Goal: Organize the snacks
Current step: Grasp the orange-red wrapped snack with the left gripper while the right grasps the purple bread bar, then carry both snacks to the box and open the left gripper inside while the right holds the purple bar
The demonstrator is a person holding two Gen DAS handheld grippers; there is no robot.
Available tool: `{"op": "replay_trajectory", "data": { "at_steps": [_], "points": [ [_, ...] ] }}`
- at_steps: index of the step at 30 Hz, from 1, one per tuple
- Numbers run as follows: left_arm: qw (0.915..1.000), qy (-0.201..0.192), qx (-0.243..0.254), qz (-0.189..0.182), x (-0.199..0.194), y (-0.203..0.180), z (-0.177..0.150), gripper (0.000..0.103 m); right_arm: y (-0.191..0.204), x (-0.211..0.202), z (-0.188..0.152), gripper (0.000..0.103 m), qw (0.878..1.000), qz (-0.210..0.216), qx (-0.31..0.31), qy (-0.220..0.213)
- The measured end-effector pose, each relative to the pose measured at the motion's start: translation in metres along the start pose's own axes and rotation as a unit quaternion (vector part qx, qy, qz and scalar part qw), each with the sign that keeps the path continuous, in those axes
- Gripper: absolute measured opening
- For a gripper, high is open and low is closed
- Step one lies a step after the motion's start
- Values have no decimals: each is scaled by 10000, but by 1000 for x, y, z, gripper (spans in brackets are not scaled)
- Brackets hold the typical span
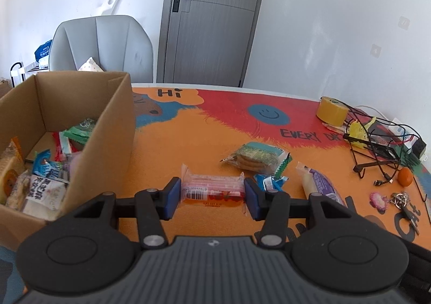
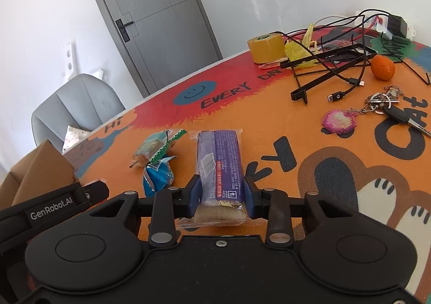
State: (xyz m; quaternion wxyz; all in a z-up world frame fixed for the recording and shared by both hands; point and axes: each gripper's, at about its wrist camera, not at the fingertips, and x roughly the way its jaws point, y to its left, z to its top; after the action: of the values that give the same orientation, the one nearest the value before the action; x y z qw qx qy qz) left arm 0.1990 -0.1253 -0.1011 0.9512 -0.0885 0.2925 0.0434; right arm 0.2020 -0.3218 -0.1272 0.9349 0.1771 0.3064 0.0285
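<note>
Matt brown cardboard box [image 1: 107,126]; glossy clear-plastic snack wrappers [image 1: 212,191]; printed, smooth table mat [image 1: 204,142]; black matt plastic gripper bodies.

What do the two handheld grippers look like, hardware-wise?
Both match: the left gripper and right gripper have black linkage arms with silver pivot pins, blue finger pads, and round black side housings. The left one's body is ribbed grey. Its side reads "GenRobot.AI" in the right wrist view. No cables or sleeves visible.
</note>
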Motion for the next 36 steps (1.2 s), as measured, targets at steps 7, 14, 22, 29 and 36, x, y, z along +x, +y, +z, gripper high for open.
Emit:
{"op": "replay_trajectory", "data": {
  "at_steps": [7,14,22,29,36],
  "points": [
    [9997,-197,-68,-112,-27,8,5,49,8,-17,3,28,9997,128,40,-218],
    [9988,-435,-135,-170,-54,15,13,49,16,-31,3,27,9990,254,42,-360],
    [9972,-691,-261,-128,-80,34,22,49,35,-45,6,26,9977,477,-59,-476],
    [9953,-844,-482,20,-92,64,30,49,57,-50,4,25,9963,649,-208,-532],
    [9916,-983,-785,309,-101,103,35,49,76,-54,4,20,9948,796,-306,-549]
  ]
}}
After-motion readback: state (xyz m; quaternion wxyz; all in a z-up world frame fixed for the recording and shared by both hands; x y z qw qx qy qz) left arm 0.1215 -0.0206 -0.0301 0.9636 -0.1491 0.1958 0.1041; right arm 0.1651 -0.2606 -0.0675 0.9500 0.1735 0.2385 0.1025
